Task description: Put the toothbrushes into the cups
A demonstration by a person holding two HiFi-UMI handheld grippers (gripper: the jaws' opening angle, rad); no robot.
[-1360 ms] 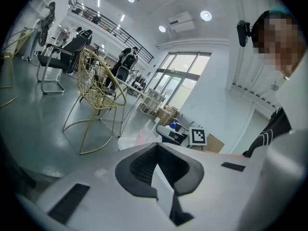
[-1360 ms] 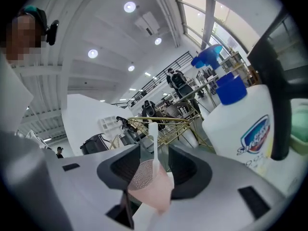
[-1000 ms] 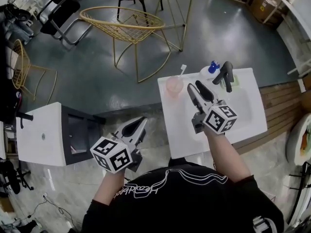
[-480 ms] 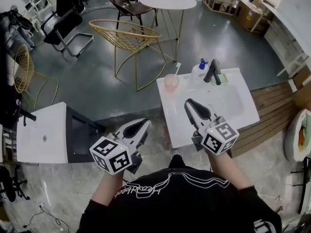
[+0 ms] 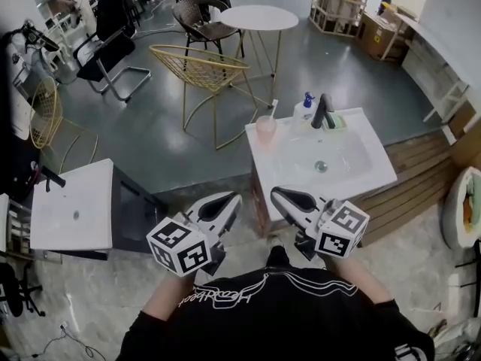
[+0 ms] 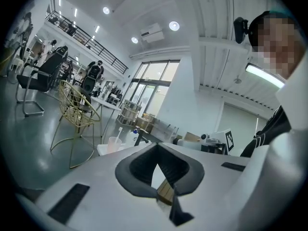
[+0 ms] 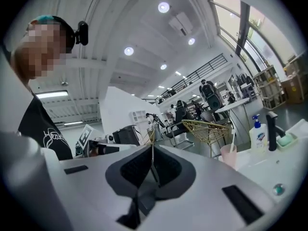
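Observation:
A pink cup (image 5: 265, 130) with a white toothbrush (image 5: 272, 111) standing in it sits at the back left corner of the white sink top (image 5: 274, 168). The same cup (image 7: 228, 154) shows small in the right gripper view, and the cup (image 6: 114, 142) in the left gripper view too. Both grippers hang in front of the sink, close to the person's chest and well short of the cup. My left gripper (image 5: 229, 199) is shut and holds nothing. My right gripper (image 5: 276, 194) has just been closing; its jaws now meet with nothing between them.
A soap bottle (image 5: 304, 110), a black faucet (image 5: 323, 111) and a green item (image 5: 336, 122) stand along the back of the basin. A gold wire chair (image 5: 203, 66) and a round table (image 5: 259, 17) are beyond it. A white cabinet (image 5: 71, 209) stands to the left.
Both grippers have drawn back from the sink toward the person and risen. The right gripper left the basin area and its jaws went from wide open to shut.

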